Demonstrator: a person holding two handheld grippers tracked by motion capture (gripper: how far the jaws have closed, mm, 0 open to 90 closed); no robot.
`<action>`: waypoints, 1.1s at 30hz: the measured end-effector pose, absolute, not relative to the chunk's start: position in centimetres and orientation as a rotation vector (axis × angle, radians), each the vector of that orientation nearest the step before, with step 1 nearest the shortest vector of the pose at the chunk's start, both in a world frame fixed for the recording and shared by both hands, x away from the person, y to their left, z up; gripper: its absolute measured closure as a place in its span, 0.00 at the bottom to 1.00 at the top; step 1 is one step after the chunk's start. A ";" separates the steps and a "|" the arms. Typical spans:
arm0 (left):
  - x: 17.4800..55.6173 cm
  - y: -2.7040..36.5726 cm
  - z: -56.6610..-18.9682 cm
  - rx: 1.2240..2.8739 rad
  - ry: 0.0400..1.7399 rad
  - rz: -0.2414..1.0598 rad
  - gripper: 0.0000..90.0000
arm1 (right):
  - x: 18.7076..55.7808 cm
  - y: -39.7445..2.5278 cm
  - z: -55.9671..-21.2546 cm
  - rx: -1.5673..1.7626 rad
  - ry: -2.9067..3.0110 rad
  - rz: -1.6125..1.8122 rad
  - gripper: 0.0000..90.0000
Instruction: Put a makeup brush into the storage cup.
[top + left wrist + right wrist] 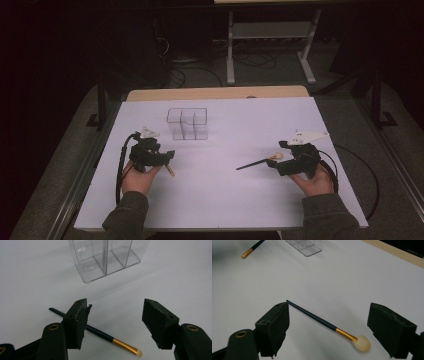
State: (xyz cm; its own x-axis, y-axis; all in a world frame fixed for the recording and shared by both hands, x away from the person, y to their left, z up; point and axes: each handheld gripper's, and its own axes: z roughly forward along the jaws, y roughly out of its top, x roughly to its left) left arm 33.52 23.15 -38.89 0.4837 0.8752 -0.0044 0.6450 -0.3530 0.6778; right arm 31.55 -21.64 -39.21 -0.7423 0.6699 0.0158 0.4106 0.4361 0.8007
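Left hand-held gripper [167,159] sits at about 8 o'clock on the white tabletop [225,200], jaws wide, small brush [100,333] lying between them. Clear divided organizer [187,124] is up around 11. Right hand-held gripper [277,162] at 4 o'clock, also wide, fluffy brush [324,323] between its jaws.

Two makeup brushes lay on the bench — a small one [107,336] and a fluffy-tipped one [329,326] — along with one clear organizer [187,124] and two tools, left [167,156] and right [274,161].
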 end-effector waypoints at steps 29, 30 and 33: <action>34.8 23.0 -41.3 2.122 1.585 0.390 0.65 | 31.6 -21.3 -39.3 0.908 2.408 1.203 0.19; 34.8 23.0 -41.4 2.121 1.589 0.391 0.66 | 31.6 -21.3 -39.3 0.908 2.409 1.202 0.19; 34.9 22.8 -41.5 2.125 1.602 0.379 0.68 | 31.6 -21.1 -39.4 0.907 2.414 1.200 0.19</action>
